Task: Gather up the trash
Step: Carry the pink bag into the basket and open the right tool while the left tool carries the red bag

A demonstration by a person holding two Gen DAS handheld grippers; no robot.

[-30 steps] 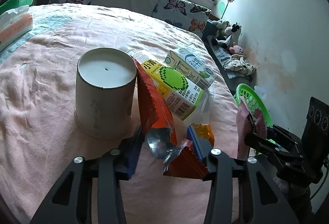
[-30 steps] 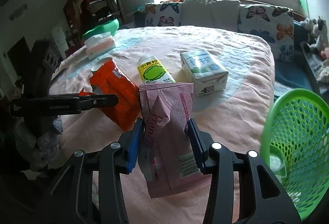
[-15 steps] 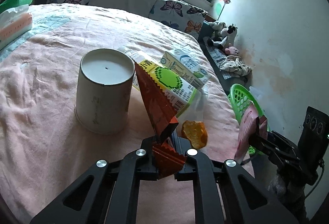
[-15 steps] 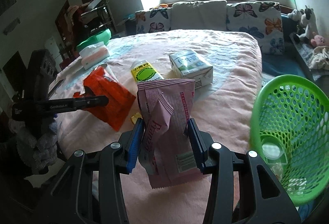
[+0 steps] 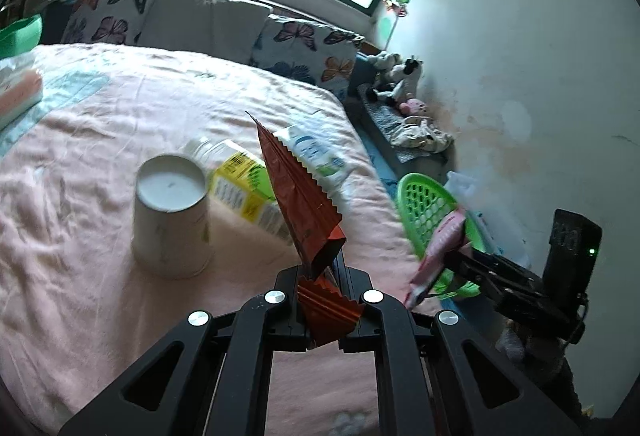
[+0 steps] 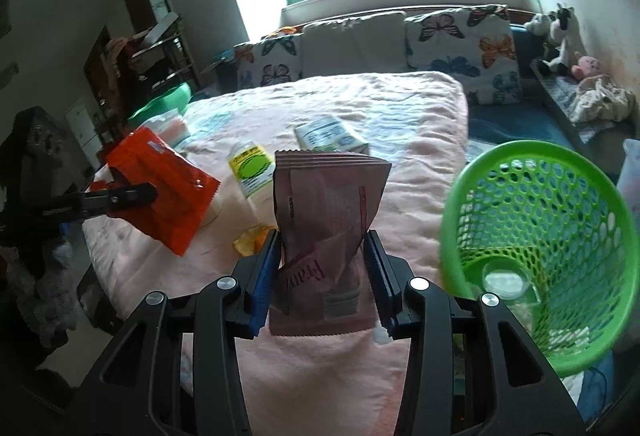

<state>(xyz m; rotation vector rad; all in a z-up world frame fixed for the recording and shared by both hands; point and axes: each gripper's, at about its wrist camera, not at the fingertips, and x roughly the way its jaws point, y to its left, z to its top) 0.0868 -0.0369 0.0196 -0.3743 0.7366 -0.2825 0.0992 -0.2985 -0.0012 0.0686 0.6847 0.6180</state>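
Now both grippers carry wrappers: the left gripper (image 5: 325,276) pinches an orange snack wrapper (image 5: 298,191), the right gripper (image 6: 322,276) clamps a pink wrapper (image 6: 326,211) (near the green basket (image 6: 460,195)); dropping comes next, I think.

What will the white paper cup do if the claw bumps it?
The white paper cup would probably slide or tip over: it looks thin and light, and it stands upside down on the soft, wrinkly pink blanket. If it tips, it may roll in a curve, since one end is narrower. A hard squeeze would likely crush it.

Glossy crinkled foil orange wrapper (image 5: 298,191), matt pink wrapper (image 6: 324,232), perforated green plastic basket (image 6: 532,252), wrinkled pink cloth bedspread (image 5: 80,195), matt paper cup (image 5: 172,220)
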